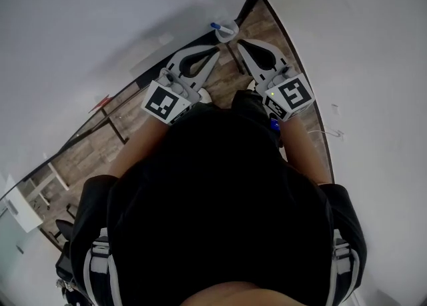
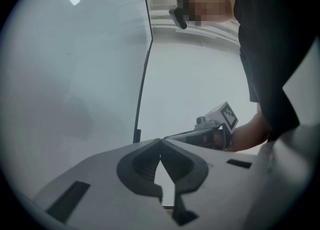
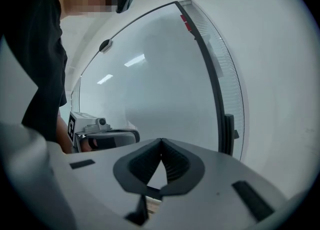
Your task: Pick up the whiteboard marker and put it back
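– Blue-capped whiteboard marker (image 1: 217, 27): where is it?
– At the top centre of the head view. It stands tilted in a small white holder (image 1: 230, 32), and nothing grips it.
– And the tools?
– The left hand-held gripper (image 1: 212, 53) is just lower left of the holder. The right hand-held gripper (image 1: 244, 45) is just lower right. In each gripper's own view the dark jaws are pressed together at the tips, with nothing between them.
– What lies around them?
– A pale whiteboard (image 1: 100, 25) fills the upper left. Wood-look floor (image 1: 87, 151) runs diagonally beneath it. The person's dark shirt (image 1: 220, 198) covers the lower half.
– What could go wrong from here?
– If either gripper goes forward with its jaws pressed together, it would likely knock the marker instead of taking it, so the jaws must spread first. The holder looks light, and I cannot tell whether it is fixed, so a sideways nudge might tip it.
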A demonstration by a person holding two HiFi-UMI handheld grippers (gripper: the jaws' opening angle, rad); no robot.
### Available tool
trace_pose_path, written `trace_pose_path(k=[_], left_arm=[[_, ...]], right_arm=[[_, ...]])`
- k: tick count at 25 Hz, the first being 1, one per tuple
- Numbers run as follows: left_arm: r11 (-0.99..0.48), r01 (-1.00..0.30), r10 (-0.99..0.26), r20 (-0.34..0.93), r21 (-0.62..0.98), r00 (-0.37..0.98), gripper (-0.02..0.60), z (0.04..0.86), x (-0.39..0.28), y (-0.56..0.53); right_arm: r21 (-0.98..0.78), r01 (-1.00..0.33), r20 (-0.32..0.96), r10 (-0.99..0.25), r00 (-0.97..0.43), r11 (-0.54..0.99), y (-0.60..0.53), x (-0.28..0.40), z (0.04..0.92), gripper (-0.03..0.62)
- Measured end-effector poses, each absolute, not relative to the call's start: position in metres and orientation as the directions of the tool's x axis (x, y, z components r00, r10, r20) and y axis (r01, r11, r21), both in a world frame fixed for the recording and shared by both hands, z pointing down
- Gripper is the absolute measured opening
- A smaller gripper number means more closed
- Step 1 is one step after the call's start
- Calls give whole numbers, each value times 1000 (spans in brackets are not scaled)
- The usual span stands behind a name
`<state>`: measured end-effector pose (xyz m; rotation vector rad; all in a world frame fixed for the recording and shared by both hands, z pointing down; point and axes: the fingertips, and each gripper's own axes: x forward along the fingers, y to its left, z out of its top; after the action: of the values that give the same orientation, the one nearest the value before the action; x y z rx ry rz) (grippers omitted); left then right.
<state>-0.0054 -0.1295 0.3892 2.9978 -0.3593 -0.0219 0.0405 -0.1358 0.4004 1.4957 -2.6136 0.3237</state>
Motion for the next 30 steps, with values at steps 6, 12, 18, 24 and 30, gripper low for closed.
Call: trace_pose_path(k=[6, 12, 18, 24, 30], left_arm=[[-941, -317, -320, -8, 122, 947, 5, 392, 5, -144], [-910, -396, -404, -43, 122, 914, 5, 388, 18, -155], [-860, -499, -501, 6, 105, 865, 5, 418, 22, -169], [-812, -573, -570, 65, 110, 819, 4, 439, 10, -182], [-784, -610, -608, 51, 119, 792, 4, 440, 4, -189]], right_arm=[[-143, -812, 224, -780, -584, 566, -158, 54, 414, -5], [-136, -732, 277, -684, -675, 668, -176, 60, 435, -5], [-122, -683, 377, -603, -703, 720, -187, 65, 485, -5], [-110, -662, 447, -558, -699, 741, -206, 61, 519, -5], [-100, -614, 523, -484, -702, 783, -215, 48, 546, -1]])
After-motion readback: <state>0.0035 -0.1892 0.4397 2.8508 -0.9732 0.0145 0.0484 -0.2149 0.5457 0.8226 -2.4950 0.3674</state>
